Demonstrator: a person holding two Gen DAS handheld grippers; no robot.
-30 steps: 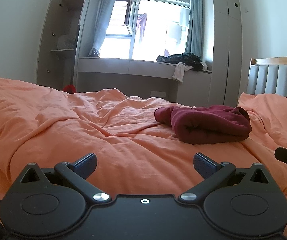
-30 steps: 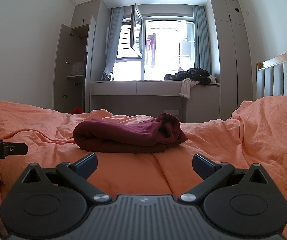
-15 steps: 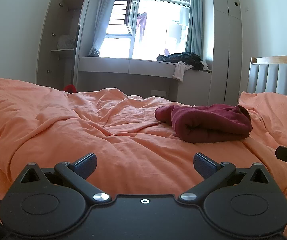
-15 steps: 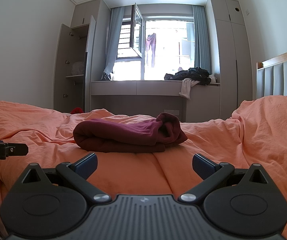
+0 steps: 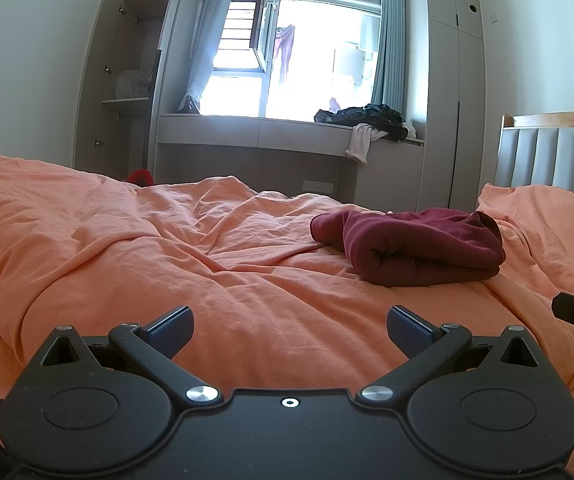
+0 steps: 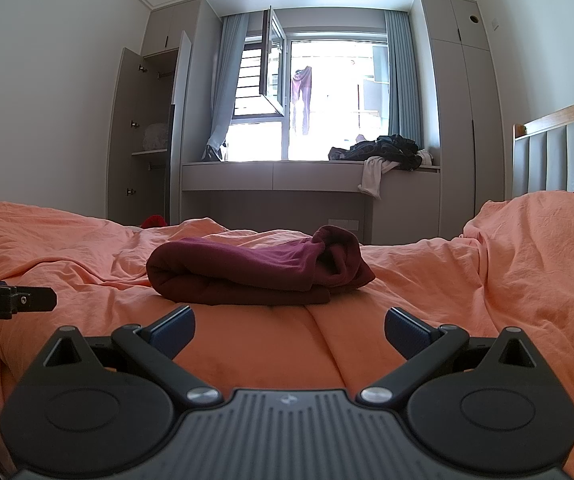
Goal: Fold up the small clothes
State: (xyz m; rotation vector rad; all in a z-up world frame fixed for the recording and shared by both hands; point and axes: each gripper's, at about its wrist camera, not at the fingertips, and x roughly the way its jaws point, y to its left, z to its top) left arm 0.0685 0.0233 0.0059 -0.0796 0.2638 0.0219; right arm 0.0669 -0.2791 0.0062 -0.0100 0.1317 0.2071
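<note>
Dark red garment (image 6: 255, 276) lies on the orange bedcover (image 5: 167, 264), already doubled over into a thick bundle with a rolled edge toward me. One end is lumpy and loose, not squared. My guess: the fold is mostly made and what remains is tidying, or one last fold.

Both tools empty. My left gripper (image 5: 290, 326) has its jaws spread wide, nothing between them. My right gripper (image 6: 289, 326) the same, wide and holding nothing. Both hover low over the bedcover, short of the cloth.

Position: from the right gripper the garment sits dead ahead, near, just beyond the fingertips but not touching. From the left gripper it lies ahead and off to the right (image 5: 407, 244), farther away. The right tool's tip shows at the edge of the left view.

How I would do it well: come in low and level, pinch only the garment's top layers at the loose end, not the bedcover beneath, which is soft and wrinkled and will snag easily. Use the left to pin the rolled edge while the right draws the loose end over. Slow release, so the bundle does not spring open.
</note>
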